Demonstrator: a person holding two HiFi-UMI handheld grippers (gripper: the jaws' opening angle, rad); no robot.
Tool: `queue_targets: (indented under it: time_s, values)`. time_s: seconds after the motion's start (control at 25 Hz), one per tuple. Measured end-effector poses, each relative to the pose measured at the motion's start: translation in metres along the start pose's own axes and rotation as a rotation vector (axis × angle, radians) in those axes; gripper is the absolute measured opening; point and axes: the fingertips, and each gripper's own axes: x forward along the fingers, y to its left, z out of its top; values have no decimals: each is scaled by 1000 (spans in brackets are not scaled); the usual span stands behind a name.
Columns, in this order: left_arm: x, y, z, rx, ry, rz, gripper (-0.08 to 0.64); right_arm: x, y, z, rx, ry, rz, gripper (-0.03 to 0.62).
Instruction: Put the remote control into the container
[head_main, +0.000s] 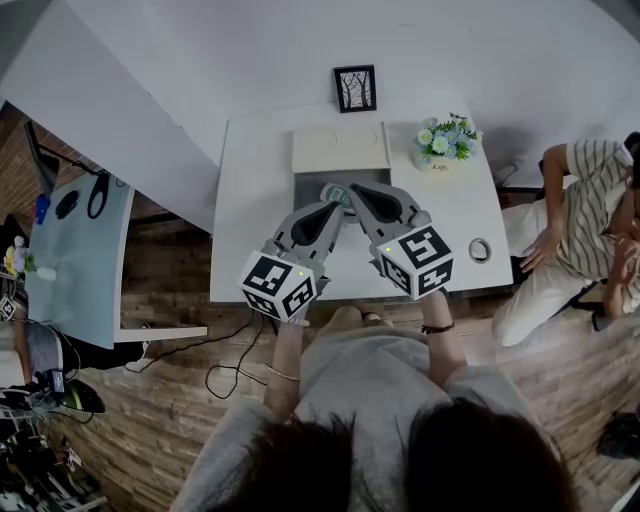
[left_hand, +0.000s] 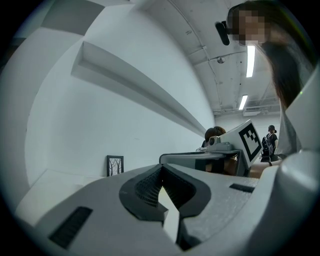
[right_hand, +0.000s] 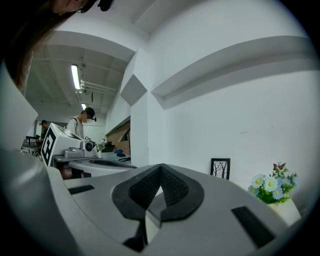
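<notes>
In the head view both grippers hover over the middle of the white table (head_main: 250, 200), their tips close together. The left gripper (head_main: 336, 207) is shut with nothing in it, and its pads meet in the left gripper view (left_hand: 161, 172). The right gripper (head_main: 353, 190) is shut too, empty in its own view (right_hand: 160, 170). A small pale green and grey thing, apparently the remote control (head_main: 333, 192), lies under the tips, mostly hidden. It lies over the grey part of the container (head_main: 310, 190), whose beige panel (head_main: 340, 148) is behind it.
A framed tree picture (head_main: 355, 88) stands against the wall at the table's back. A pot of flowers (head_main: 447, 140) is at the back right and a tape ring (head_main: 480, 249) near the right edge. A person in a striped shirt (head_main: 585, 200) sits to the right. A glass desk (head_main: 75, 250) stands at the left.
</notes>
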Motion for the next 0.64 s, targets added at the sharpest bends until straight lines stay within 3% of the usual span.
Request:
queue_targets:
  time_s: [0.64]
  values:
    - [8,-3,-5,-1,9,-11,3,-4,-5,-3,-46,7,0,-2]
